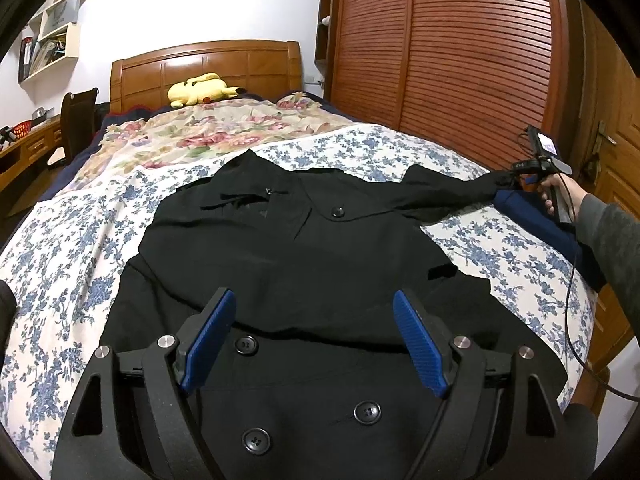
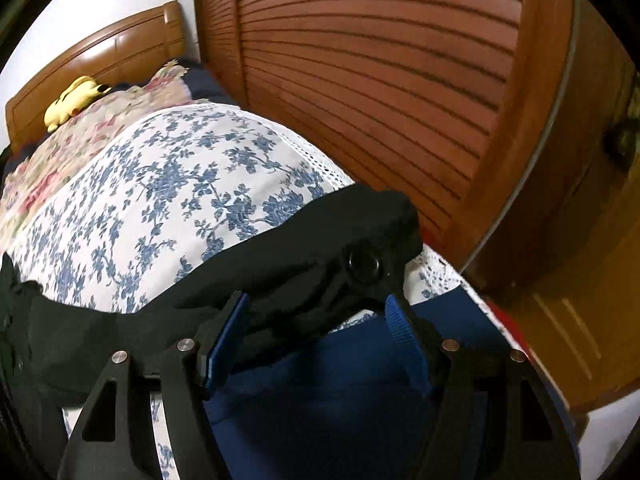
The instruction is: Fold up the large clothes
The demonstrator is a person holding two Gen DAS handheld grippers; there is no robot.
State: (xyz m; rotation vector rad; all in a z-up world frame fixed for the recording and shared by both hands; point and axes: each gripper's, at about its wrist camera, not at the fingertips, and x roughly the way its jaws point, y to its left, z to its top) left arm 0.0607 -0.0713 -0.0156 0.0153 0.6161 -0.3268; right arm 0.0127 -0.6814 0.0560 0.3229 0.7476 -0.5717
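Note:
A black buttoned coat [image 1: 320, 248] lies spread face-up on the floral bedsheet [image 1: 80, 240]. My left gripper [image 1: 314, 294] hovers open over the coat's lower front, with nothing between its blue pads. The coat's right sleeve [image 1: 448, 192] stretches out toward the bed's right edge, where a person's hand [image 1: 560, 196] holds my right gripper [image 1: 516, 176]. In the right wrist view the sleeve end [image 2: 280, 264] with its cuff button [image 2: 364, 264] lies across between the fingers of my right gripper [image 2: 316, 298]. Its jaws stand wide, and a gap shows beside the right pad.
A dark blue cloth [image 2: 320, 400] hangs at the bed's right edge under the right gripper. The slatted wooden wardrobe [image 1: 440, 60] stands close along that side. A yellow plush toy [image 1: 200, 90] lies by the headboard. A chair [image 1: 78, 120] and a desk are at the left.

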